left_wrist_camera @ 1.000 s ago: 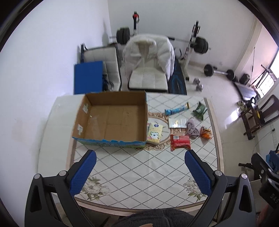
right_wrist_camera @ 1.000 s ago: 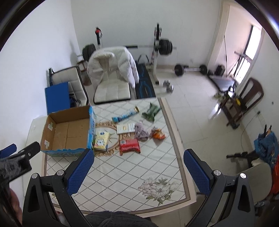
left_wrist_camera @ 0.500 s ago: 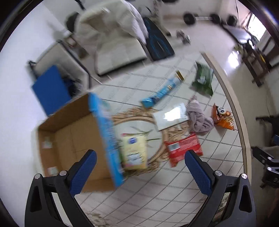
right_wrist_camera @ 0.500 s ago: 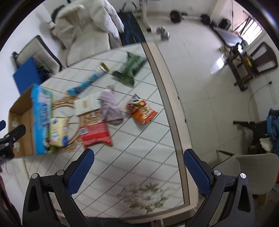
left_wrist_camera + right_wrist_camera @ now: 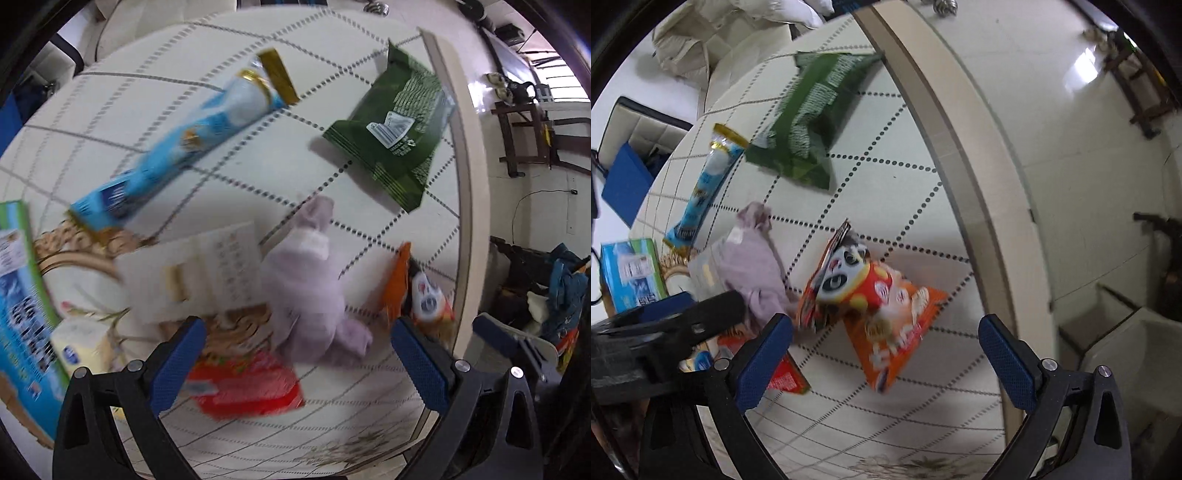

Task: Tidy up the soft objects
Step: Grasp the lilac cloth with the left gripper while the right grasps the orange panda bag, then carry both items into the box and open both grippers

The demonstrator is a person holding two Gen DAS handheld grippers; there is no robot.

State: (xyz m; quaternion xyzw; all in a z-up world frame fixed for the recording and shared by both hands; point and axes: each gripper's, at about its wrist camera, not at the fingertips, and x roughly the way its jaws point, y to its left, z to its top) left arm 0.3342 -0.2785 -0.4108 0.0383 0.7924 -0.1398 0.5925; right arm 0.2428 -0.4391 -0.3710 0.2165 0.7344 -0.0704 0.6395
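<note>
A crumpled lilac cloth [image 5: 314, 295] lies on the table among snack packs. My left gripper [image 5: 299, 362] is open just above it, with its blue pads either side of the cloth's near end. The cloth also shows in the right wrist view [image 5: 757, 266]. My right gripper [image 5: 886, 354] is open over an orange panda snack bag [image 5: 875, 306]. A green pack [image 5: 395, 133], a blue tube pack [image 5: 177, 158], a white flat pack [image 5: 192, 273], a red pack [image 5: 247, 384] and a yellow pack [image 5: 81, 347] lie around.
The blue-printed cardboard box [image 5: 18, 295] stands at the left of the table. The table's right edge [image 5: 964, 155] runs close to the orange bag, with tiled floor beyond. The left gripper's black body [image 5: 665, 332] sits low left in the right wrist view.
Both grippers have dropped down and forward toward the table. The items now fill both views. The left one has come over the lilac cloth, the right one over the orange bag.
</note>
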